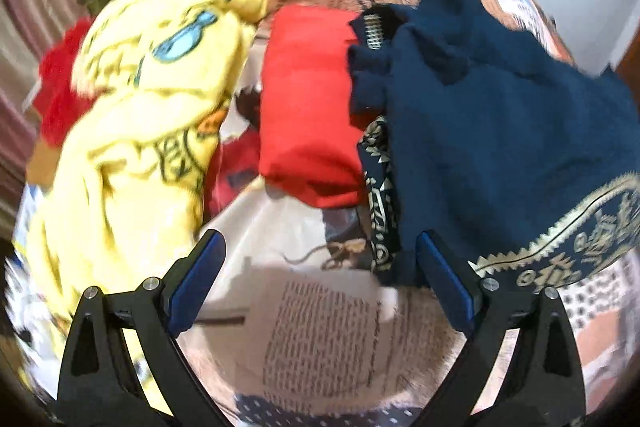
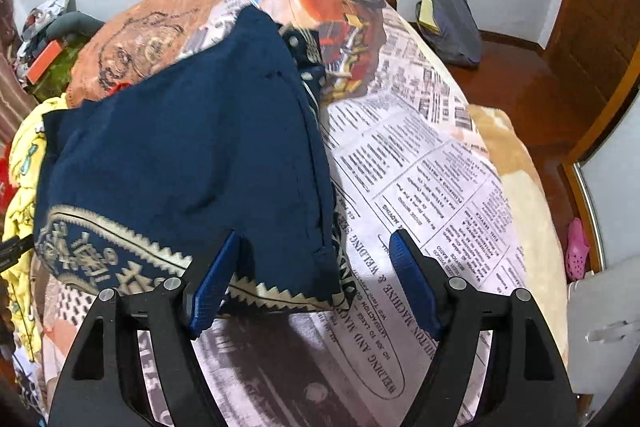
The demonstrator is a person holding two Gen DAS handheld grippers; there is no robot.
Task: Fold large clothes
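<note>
The navy garment [image 2: 192, 155] with the gold patterned trim is lying on the bed, spread over the newspaper-print bedsheet [image 2: 420, 163], its hem right up by both grippers. The right gripper [image 2: 314, 283] has its jaws spread wide, nothing held; the trimmed hem lies between and under its fingers, but whether they touch is hard to tell. The left gripper [image 1: 320, 287] is also released, jaws wide apart over bare sheet, with the navy cloth's edge against its right finger. Just past that there's a folded red piece [image 1: 308, 99] sitting beside the navy one, and a crumpled yellow printed garment [image 1: 152, 99] to the left of it. Farther back on the floor, a dark bag [image 2: 452, 23] leans on the wall.
</note>
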